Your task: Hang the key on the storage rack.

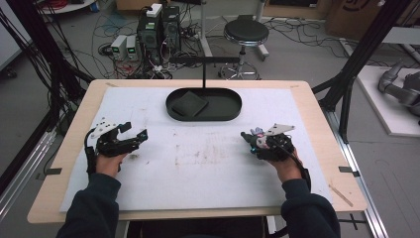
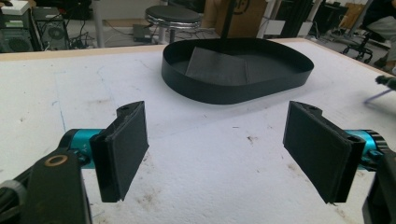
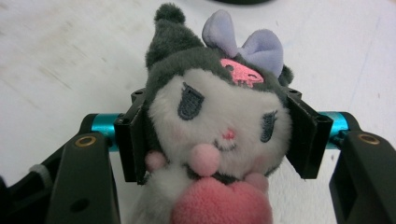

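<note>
A small plush toy (image 3: 219, 121) with a white face, dark grey hood, lilac bow and pink heart sits between the jaws of my right gripper (image 3: 217, 135); both pads press its head from the sides. In the high view the right gripper (image 1: 253, 140) rests at the right of the white mat, with the plush toy (image 1: 256, 133) showing at its tip. My left gripper (image 1: 134, 131) rests at the left of the mat, jaws wide apart. The left gripper (image 2: 217, 151) has nothing between its pads. A black oval tray (image 1: 204, 115) lies at the back centre, a dark folded cloth (image 1: 188, 104) inside it.
A white mat (image 1: 198, 163) covers the wooden table (image 1: 74, 148). A black T-shaped stand (image 1: 203, 74) rises behind the tray. Beyond the table are a stool (image 1: 245, 33), computer cases and cables on the floor. Black frame posts stand at both sides.
</note>
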A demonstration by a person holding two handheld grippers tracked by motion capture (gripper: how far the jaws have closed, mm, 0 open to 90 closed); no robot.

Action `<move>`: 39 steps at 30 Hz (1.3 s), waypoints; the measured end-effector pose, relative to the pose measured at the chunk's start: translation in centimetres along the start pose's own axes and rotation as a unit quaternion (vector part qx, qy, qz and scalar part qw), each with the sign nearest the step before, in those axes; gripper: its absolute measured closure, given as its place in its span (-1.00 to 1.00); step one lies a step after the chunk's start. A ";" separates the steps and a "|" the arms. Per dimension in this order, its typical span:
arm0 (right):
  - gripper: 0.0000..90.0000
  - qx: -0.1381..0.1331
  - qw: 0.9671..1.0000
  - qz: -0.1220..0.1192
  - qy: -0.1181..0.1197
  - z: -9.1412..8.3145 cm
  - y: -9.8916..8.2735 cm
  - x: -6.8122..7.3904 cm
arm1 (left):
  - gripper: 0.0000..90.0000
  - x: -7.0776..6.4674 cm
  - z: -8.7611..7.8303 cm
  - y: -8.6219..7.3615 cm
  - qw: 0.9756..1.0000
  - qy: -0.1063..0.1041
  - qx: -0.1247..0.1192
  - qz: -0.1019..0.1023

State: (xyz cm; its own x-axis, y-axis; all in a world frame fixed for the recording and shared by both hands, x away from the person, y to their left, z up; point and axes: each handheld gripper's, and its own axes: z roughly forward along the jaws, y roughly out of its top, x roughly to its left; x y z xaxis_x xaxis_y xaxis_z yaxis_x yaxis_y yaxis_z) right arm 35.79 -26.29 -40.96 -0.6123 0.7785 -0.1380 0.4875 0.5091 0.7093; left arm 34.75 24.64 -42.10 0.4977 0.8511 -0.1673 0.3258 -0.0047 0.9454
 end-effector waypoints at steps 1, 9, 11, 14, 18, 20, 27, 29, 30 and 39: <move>-0.22 -0.005 1.000 0.001 0.009 -0.2 0.2 -0.2 | -0.51 0.0 0.0 0.0 1.000 0.000 -0.001 0.001; -0.22 -0.037 0.999 -0.007 0.024 -1.9 3.3 -1.5 | -0.56 0.0 0.0 0.3 1.000 0.009 -0.009 0.008; -0.22 -0.040 0.999 -0.014 0.023 -2.1 4.4 -1.7 | -0.56 0.0 -0.1 0.4 1.000 0.011 -0.010 0.011; -0.22 -0.051 0.998 -0.025 0.020 -2.2 6.6 -2.3 | -0.55 0.1 -0.1 0.5 1.000 0.014 -0.009 0.016; -0.22 -0.054 0.998 -0.029 0.015 -2.0 8.2 -2.7 | -0.55 0.1 -0.1 0.5 1.000 0.014 -0.007 0.021; -0.22 -0.059 0.998 -0.035 0.012 -1.7 9.3 -3.0 | -0.55 0.1 -0.1 0.5 1.000 0.014 -0.006 0.022; -0.22 -0.071 0.997 -0.032 0.002 -0.1 12.8 -4.3 | -0.54 -0.1 -0.1 0.4 0.999 0.014 -0.002 0.035; -0.22 -0.071 0.997 -0.029 -0.002 0.3 13.7 -4.8 | -0.54 -0.1 -0.1 0.4 0.999 0.014 -0.002 0.037; -0.22 -0.075 0.997 -0.032 -0.004 0.5 14.1 -5.0 | -0.54 -0.1 -0.1 0.4 0.999 0.015 -0.003 0.035; -0.22 -0.099 0.994 -0.033 -0.017 1.9 18.0 -5.9 | -0.54 0.0 -0.1 0.4 0.999 0.014 -0.002 0.038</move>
State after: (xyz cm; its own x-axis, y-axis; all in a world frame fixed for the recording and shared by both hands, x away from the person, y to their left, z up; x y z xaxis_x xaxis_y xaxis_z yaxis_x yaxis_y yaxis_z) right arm 49.36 -21.00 -28.75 -0.6162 0.7594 -0.2091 0.3127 0.4795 0.8200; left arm 34.80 24.64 -41.68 0.4985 0.8625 -0.0871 0.2854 -0.0684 0.9560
